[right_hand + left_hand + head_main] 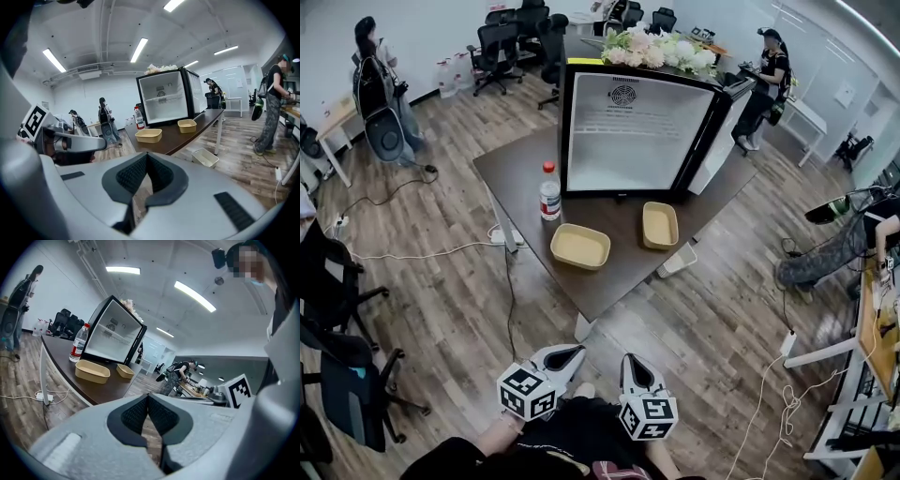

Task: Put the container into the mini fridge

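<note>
1. Jaws first: both pairs are pressed together with nothing between them, on the left gripper (149,398) and the right gripper (146,158) alike. Only floor shows through the slit under the pads. Judged a neutral carrying posture, since nothing is in reach to grasp.
2. Both grippers sit low, close against the person, well short of the table (520,159) that bears the mini fridge (633,131). Their tips point toward the fridge. Task judged not yet started.
3. Task's thing: two open tan tubs lie on the table just in front of the fridge, apart from each other.
   - The larger container (580,246) lies off the fridge's front left corner.
   - The smaller container (660,225) lies before its right half.
   - Which one is meant, I cannot tell.
4. The fridge front faces the person and its glass door appears shut. Likely one gripper must open it while the other lifts a tub.
5. A water bottle (549,192) stands upright just beside the fridge's front left corner, a possible obstacle near the larger tub.
6. Flowers (656,47) rest on top of the fridge and seem unrelated.
</note>
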Motion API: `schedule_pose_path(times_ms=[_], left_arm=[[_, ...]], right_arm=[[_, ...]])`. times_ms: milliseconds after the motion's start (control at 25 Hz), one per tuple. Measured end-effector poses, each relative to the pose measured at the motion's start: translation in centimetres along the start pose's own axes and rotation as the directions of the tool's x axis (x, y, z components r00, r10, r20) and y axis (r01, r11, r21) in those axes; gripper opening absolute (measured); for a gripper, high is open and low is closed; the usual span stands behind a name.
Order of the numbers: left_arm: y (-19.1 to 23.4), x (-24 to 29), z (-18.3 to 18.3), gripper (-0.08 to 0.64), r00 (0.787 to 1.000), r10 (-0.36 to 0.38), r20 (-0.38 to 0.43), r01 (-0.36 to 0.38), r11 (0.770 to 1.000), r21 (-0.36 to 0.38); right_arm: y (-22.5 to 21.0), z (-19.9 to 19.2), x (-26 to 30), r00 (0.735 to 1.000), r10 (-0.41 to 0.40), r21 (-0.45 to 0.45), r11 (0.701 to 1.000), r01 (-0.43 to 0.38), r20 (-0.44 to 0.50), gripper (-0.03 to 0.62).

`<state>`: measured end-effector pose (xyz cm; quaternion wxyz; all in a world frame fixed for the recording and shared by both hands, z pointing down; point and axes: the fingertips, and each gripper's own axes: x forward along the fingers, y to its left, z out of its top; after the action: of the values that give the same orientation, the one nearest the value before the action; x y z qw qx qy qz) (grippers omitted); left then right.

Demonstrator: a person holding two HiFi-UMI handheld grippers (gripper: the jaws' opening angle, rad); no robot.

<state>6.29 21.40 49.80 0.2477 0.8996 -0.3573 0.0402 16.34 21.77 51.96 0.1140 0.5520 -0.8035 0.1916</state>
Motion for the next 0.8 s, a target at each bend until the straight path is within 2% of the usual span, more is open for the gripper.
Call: schedule_pose_path(times_ms=[160,480,800], left_arm=[[-0.7,1.8,0.2,0.008,1.000,0.019,0.020,-0.019,1.000,-0.007],[-1.0,3.6,0.1,0.009,0.999,0.030,0.014,-0.030,1.000,-0.008],[1.0,5.0,0.9,0.009,0.998,0.060,0.017,-0.060,0.998,-0.025]], right_arm=[[-1.7,0.2,0.1,1.000,0.023,-0.024,0.999,-0.023,-0.010,0.008],[-3.2,0.2,0.7,0.999,0.041,-0.013,0.999,-0.041,-0.015,0.008],[-4.2,0.9,2.5,0.998,0.052,-0.009,0.999,-0.052,-0.028,0.008]])
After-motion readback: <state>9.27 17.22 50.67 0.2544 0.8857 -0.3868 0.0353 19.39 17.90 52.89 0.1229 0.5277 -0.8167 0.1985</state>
